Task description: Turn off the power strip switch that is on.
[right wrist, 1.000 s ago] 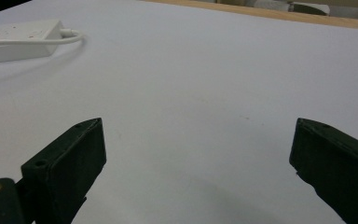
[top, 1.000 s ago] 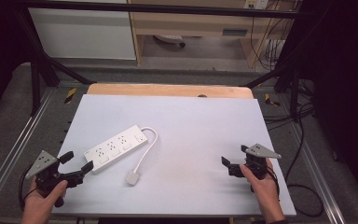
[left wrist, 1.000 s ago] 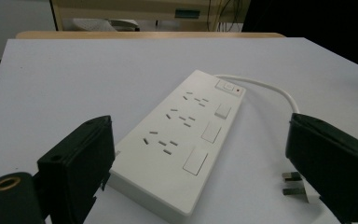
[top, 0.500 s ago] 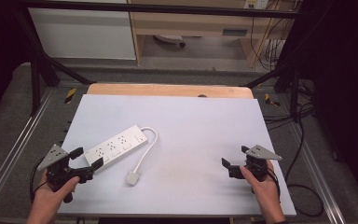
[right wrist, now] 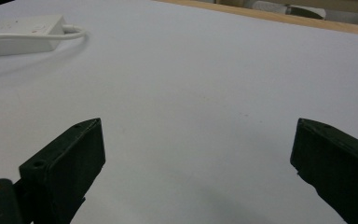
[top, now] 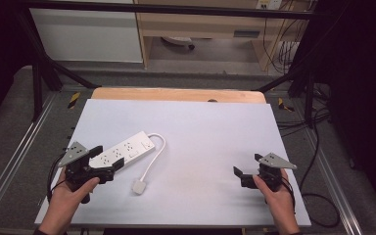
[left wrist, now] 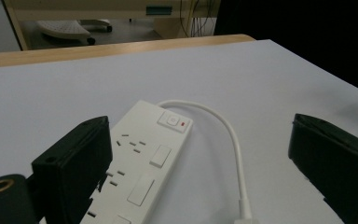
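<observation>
Left hand-held gripper (top: 106, 164) (left wrist: 200, 163) held low over the near left part of the bench (top: 210, 127), jaws spread wide, gripping nothing. Directly ahead and partly between those jaws, a white power strip (top: 122, 151) (left wrist: 142, 161), lying flat, near end just past the left jaw. Long axis running diagonally, from beside this hand-held gripper up and away toward the bench's middle. Far end carrying a switch with a red dot (left wrist: 175, 122). From that end, a white cord (top: 152, 156) (left wrist: 230, 140) looping out and curving back to a plug (top: 138, 186) lying on the bench to the right of the jaws. Well apart, at the near right, right hand-held gripper (top: 241, 176) (right wrist: 198, 172), jaws likewise wide, empty, over bare bench, power strip far off to its left (right wrist: 21, 33).
</observation>
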Tool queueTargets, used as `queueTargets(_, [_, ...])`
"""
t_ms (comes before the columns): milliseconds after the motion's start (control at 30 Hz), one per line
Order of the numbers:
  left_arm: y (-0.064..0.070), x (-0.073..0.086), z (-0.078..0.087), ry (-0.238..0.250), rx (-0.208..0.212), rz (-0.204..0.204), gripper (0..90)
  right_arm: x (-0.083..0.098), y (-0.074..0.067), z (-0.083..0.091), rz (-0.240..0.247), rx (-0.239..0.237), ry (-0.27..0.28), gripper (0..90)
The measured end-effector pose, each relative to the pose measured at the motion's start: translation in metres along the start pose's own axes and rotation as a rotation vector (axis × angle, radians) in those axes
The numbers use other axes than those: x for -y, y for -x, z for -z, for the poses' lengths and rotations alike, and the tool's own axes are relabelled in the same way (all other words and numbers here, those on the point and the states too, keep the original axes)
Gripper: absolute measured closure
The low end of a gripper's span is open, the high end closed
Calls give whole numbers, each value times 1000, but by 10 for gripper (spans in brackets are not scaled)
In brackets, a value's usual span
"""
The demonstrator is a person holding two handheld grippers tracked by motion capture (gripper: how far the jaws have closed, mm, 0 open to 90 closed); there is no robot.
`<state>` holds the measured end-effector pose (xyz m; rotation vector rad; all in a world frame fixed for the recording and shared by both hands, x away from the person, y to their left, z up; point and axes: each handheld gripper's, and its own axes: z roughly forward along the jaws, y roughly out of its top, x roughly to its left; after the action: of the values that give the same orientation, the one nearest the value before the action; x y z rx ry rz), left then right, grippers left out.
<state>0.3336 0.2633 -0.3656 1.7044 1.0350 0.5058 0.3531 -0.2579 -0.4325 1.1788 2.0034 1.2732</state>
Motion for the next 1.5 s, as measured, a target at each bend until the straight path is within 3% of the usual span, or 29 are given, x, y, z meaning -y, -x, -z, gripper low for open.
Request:
queueTargets(467, [13,-13,-20,-1,35,-11,70,-1,0,2,-7,-4,8,24])
queueTargets(1167, [13,-33,-34,-3,15,-46,86,0,2,1,-23,-19,5,25])
queueTargets(1500, [16,-41,-43,-36,20,-62,233,0,2,1,-15,-10,0,27])
